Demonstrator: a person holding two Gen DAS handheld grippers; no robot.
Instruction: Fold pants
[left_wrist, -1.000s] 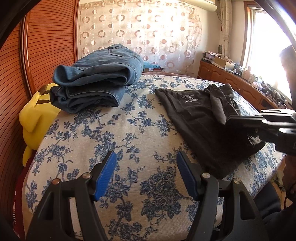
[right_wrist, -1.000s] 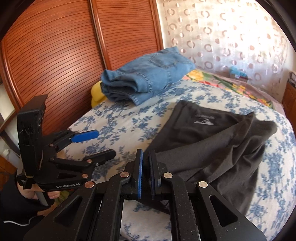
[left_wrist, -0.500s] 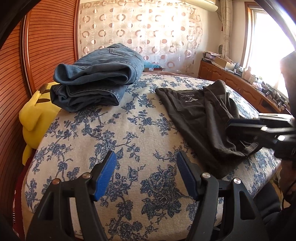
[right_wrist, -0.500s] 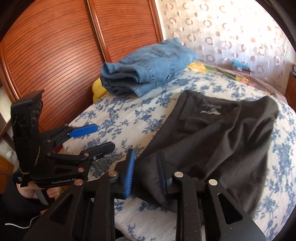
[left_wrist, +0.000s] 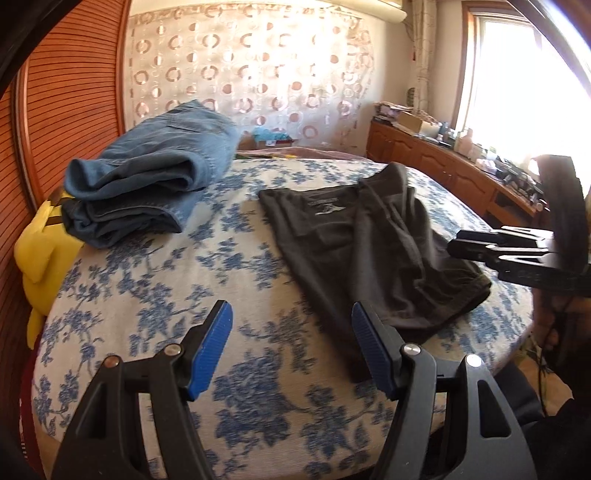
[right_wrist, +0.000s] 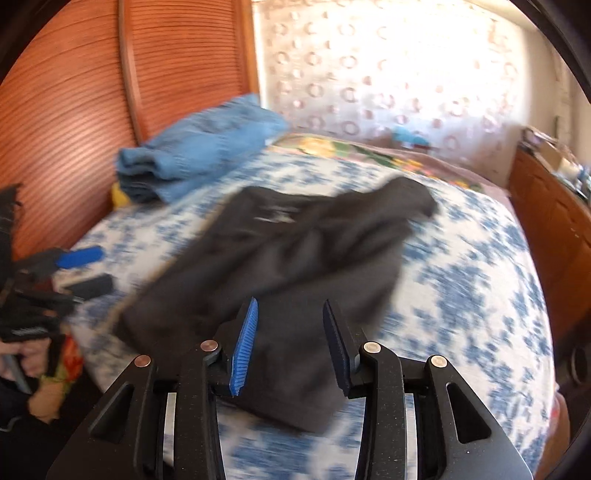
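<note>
**Black pants let go, one fold laid**

Black pants (left_wrist: 369, 251) lie doubled on the flowered bed (left_wrist: 155, 288), at two o'clock from the left tongs (left_wrist: 291, 343), which hang spread and empty. A second ago the right tongs (right_wrist: 290, 341) pinched the hem; now they gape above it, so this fold looks set. Only the right view, blurred, shows the person's hand (right_wrist: 26, 354); the left view alone shows the window (left_wrist: 524, 85). Folded jeans (left_wrist: 147, 184) sit at eleven o'clock.

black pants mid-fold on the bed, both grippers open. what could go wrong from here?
1. The black pants lie rumpled, with one corner flipped over; another fold now would likely lock those wrinkles in.
2. Their near hem sits close to the bed edge, so a tug toward the right gripper could slide them off.
3. The left gripper hovers over bare bedspread and might pinch that instead.
</note>
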